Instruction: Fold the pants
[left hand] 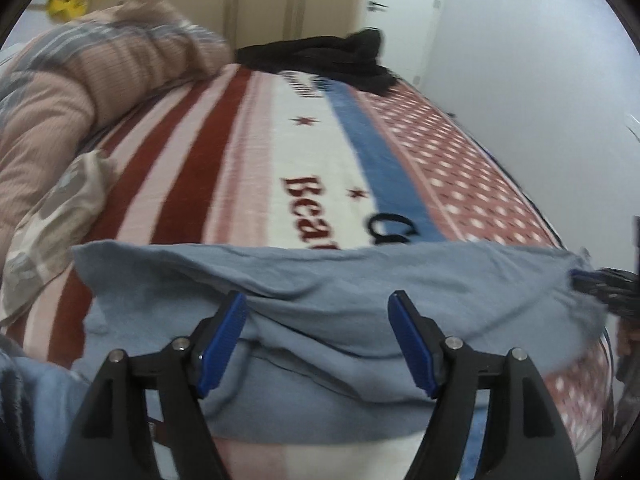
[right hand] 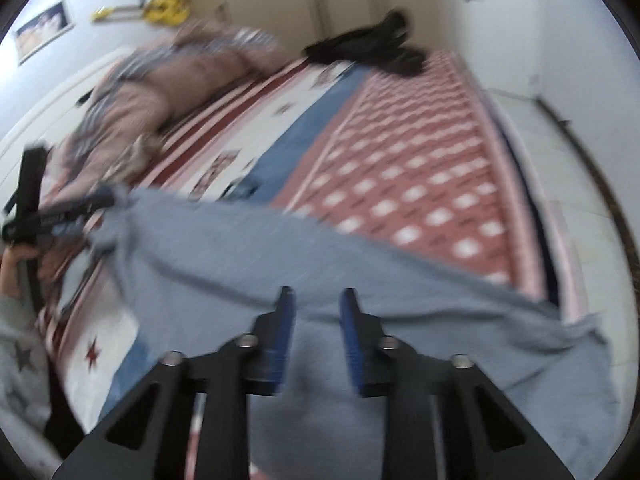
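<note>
Pants (left hand: 320, 276), grey-blue, are lying crosswise on the striped blanket (left hand: 240, 140) at the near end of the bed, with the far edge stretching from one side to the other and wrinkling in the middle.

Left gripper (left hand: 318, 340) is hovering over the cloth with its jaws wide apart, gripping nothing. Right gripper (right hand: 316, 336) is showing a narrow gap between its pads with cloth colour in it. That view is blurring, so I cannot tell if it is pinching fabric or just sitting above it.

Step in hand, as a guess: taking hold of the far edge to fold. To do it well, the left should be closing on one corner of the edge, not the wrinkled middle. Both hands should be keeping level and the edge taut so the layers are lining up.

Room: open blanket is running ahead of the pants. The rolled quilt (left hand: 80, 80) and a small patterned pillow (left hand: 60, 220) are crowding the left side. Dark clothes (left hand: 340, 56) are sitting at the far end, well apart. The bed edge (right hand: 532, 184) is dropping off close on the right, and the pants corner is lying near it, so it risks sliding off.
</note>
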